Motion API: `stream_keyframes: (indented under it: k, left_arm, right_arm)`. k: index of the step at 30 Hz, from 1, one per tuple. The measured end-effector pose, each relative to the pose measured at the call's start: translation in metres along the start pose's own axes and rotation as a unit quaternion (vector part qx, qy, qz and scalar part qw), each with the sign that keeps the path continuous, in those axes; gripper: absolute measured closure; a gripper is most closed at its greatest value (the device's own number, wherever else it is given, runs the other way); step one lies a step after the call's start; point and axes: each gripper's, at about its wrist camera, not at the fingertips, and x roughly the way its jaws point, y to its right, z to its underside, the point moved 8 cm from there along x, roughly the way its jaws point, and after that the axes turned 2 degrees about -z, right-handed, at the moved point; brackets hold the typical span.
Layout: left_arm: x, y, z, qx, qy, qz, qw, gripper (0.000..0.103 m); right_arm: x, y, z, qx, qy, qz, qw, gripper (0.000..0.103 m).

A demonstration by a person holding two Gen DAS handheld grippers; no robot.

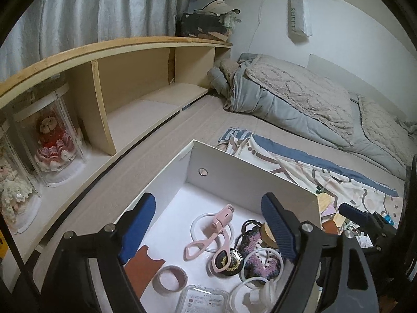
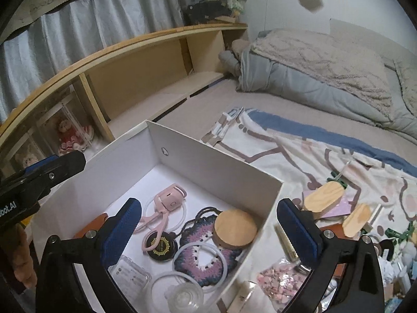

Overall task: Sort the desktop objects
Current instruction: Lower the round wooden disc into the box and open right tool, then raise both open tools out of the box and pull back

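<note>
A white box [image 1: 250, 172] [image 2: 213, 161] stands on the bed. In it lie a pink eyelash curler [image 1: 211, 234] [image 2: 163, 211], a round wooden lid [image 2: 234, 228], a purple crocheted pouch [image 1: 258, 260] [image 2: 206, 260], a black round badge [image 2: 161, 247], a tape ring [image 1: 169, 279], clear rings and a clear case [image 1: 200, 300]. My left gripper [image 1: 208, 232] is open and empty over the box. My right gripper [image 2: 211, 227] is open and empty, astride the box's right wall. Loose items lie right of the box: wooden oval pieces [image 2: 323, 198], a bag of pink bits [image 2: 276, 279].
A patterned cloth [image 2: 299, 151] covers the bed under the loose items. A folded grey and beige quilt [image 1: 299, 96] lies at the back. A wooden shelf [image 1: 117, 78] runs along the left, with dolls in clear cases [image 1: 52, 140].
</note>
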Motion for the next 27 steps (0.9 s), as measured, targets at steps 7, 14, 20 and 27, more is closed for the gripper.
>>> stream_keyframes:
  k: [7,14,20,27]
  left_arm:
    - [-0.017,0.011,0.004,0.02,0.002,-0.003,0.9998,0.019]
    - [-0.033,0.02,0.008,0.032,0.004,-0.006,0.9995,0.011]
    - [-0.052,0.026,0.008,0.038,0.015,-0.006,0.9992,0.001]
    - [-0.07,0.025,0.012,0.043,0.01,-0.018,0.9989,0.0]
  right_arm:
    - [-0.022,-0.001,0.001,-0.017,0.007,0.009,1.0,0.0]
    - [-0.049,0.003,0.004,-0.023,0.022,0.023,0.999,0.0]
    - [-0.069,0.009,0.005,-0.022,0.026,0.036,0.999,0.0]
    - [-0.096,0.013,0.004,-0.02,0.037,0.045,0.998,0.0]
